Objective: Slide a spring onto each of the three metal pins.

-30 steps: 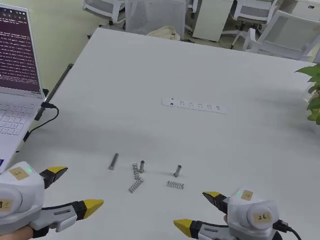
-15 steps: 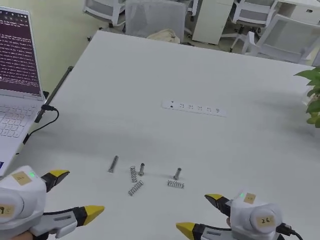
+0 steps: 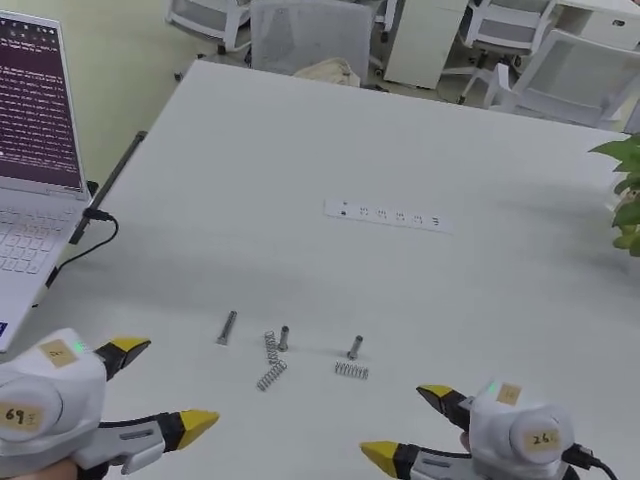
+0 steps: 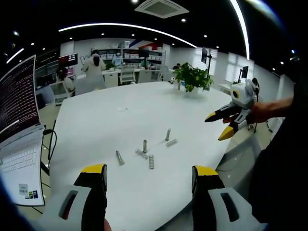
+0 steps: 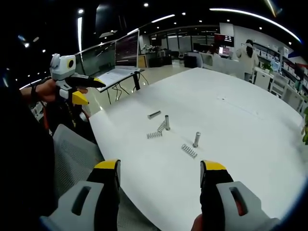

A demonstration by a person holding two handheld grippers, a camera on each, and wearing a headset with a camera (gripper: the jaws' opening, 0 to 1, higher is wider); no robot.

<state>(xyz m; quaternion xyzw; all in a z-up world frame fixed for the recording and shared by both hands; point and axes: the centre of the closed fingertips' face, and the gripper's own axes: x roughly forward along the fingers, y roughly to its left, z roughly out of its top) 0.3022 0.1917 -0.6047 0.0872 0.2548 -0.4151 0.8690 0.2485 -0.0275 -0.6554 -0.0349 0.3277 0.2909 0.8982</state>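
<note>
Presently, the left tongs (image 3: 168,383) and the right tongs (image 3: 405,423) are held wide open and empty over the near edge of the white worktop (image 3: 330,140). Three springs (image 3: 351,371) are seen lying loose among the metal pins (image 3: 283,338); two pins stand upright and one lies flat.

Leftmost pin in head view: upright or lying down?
Lying down. The leftmost pin rests lengthwise on the table, while the middle pin and right pin stand on end.
</note>
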